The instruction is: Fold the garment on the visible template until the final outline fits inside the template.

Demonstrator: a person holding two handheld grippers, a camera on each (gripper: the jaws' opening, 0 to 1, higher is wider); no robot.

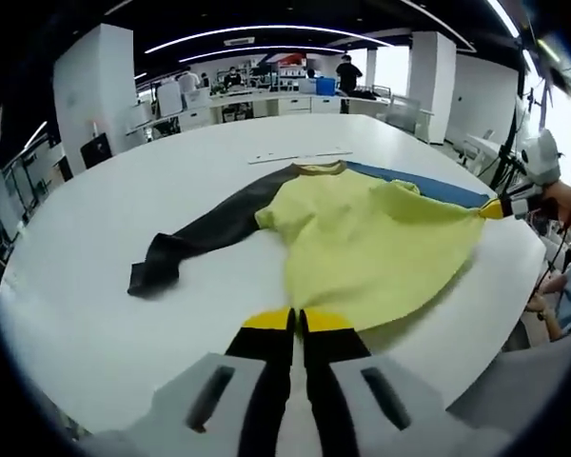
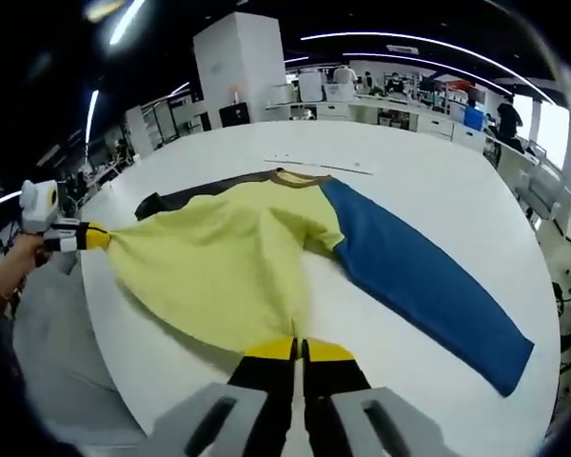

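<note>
Soft yellow garment point(image 1: 362, 243) lies flat on smooth white round table point(image 1: 95, 333); black sleeve point(image 1: 200, 233) toward 9 o'clock, blue sleeve point(image 2: 419, 276) toward 4 o'clock. Left gripper point(image 1: 296, 319) and right gripper point(image 2: 298, 349) each pinch the yellow hem, jaws closed.

Looking low across the white counter point(image 1: 76, 314) from opposite bottom corners of the yellow garment point(image 1: 362, 238), close at its hem. Facing inward along each claw toward the collar and far office. Sharing the garment, counter and background desks point(image 2: 362, 105); each catching the other claw at its edge.
</note>
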